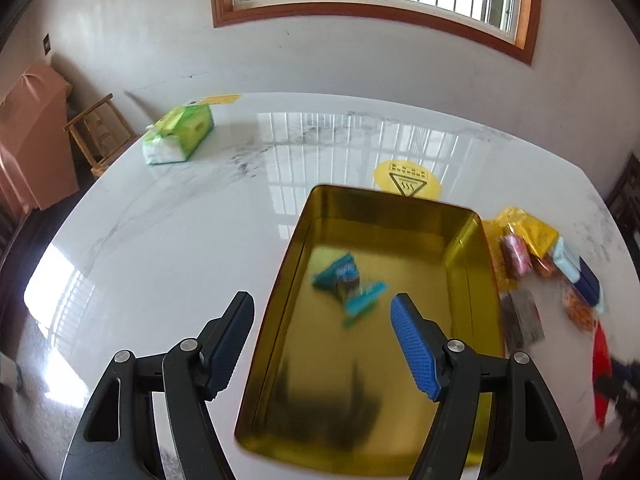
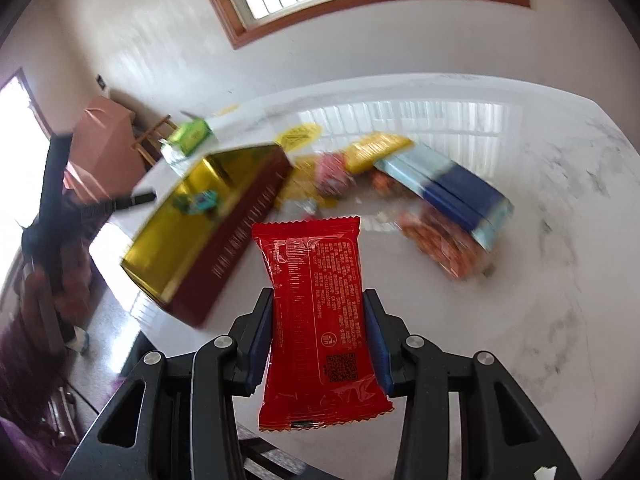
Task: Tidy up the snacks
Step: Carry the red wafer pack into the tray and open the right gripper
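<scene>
red foil shows between the right gripper (image 2: 320, 312) fingers (image 2: 262, 320) — a sealed red snack packet (image 2: 320, 320) clamped at its middle, printed back facing the camera, held above the white marble surface (image 2: 520, 280). to its left sits the gold tin (image 2: 168, 248), open, dark red on its outer wall, with a teal-wrapped snack (image 2: 200, 202) lying inside. beyond the packet, a blurred heap of loose snacks (image 2: 420, 184) rests on the surface just right of the tin: yellow, pink, orange and blue-and-pale-blue packs, some touching.

from the left wrist view, the left gripper (image 1: 322, 308) hangs over the near end of the tin (image 1: 384, 368), fingers (image 1: 416, 352) spread wide apart and holding nothing. the teal snack (image 1: 348, 284) lies near the tin's middle. a green tissue pack (image 1: 180, 136) sits at the far left of the surface, well apart, and a round yellow sticker (image 1: 408, 180) shows just behind the tin.
</scene>
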`<state>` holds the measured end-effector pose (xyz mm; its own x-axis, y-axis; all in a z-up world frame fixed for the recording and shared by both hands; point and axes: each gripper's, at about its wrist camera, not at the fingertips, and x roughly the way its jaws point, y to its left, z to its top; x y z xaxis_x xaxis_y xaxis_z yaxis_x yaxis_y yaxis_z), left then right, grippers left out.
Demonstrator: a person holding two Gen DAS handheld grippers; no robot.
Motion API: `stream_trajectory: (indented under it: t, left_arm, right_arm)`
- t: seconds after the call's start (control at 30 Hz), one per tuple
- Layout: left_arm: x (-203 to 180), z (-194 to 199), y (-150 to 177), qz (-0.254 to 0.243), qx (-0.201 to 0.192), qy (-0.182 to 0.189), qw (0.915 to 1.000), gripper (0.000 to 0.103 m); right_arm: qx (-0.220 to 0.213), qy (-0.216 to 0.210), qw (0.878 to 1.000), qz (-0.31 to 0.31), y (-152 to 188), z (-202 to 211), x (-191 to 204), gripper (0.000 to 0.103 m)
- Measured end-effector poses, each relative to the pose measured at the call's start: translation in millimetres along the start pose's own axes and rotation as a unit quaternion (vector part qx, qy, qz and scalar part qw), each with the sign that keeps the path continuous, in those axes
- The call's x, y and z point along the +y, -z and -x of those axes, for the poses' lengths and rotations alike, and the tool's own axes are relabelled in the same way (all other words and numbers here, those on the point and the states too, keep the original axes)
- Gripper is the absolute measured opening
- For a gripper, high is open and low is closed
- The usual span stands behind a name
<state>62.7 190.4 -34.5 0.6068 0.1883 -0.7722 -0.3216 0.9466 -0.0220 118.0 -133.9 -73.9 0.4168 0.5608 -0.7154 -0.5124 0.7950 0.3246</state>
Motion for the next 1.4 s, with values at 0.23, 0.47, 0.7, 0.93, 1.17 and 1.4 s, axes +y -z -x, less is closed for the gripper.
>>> stream_trajectory:
  t: [0.23, 0.47, 0.7, 0.93, 1.17, 1.4]
  left_arm:
    - [3, 28, 36, -0.018, 0.004, -0.004, 0.9998, 0.071]
    - [2, 40, 47, -0.046, 0.002, -0.010, 0.9989, 0.071]
    - [8, 37, 48, -0.051, 0.009, -0.008, 0.9986, 0.072]
    - [18, 23, 52, -0.047, 0.027, -0.006, 0.9985, 0.072]
    - [28, 15, 57, -0.040, 0.038, -0.001, 0.9985, 0.072]
    - [31, 12, 62, -0.031, 0.051, 0.002, 0.9982, 0.072]
  right_arm:
    - [-0.014, -0.064, 0.997, 0.026, -54, -19, 50, 0.040]
    - [0.020, -0.096, 0.994, 0.056, -89, -76, 100, 0.040]
    - [0.064, -0.068, 0.994, 0.064, -108, -138, 117, 0.040]
    - [0.090, -0.041, 0.994, 0.048, -119, -181, 112, 0.040]
    - [0.100, -0.009, 0.993, 0.062, -122, -202, 119, 0.041]
    - [0.067, -0.034, 0.997, 0.023, -123, -184, 106, 0.045]
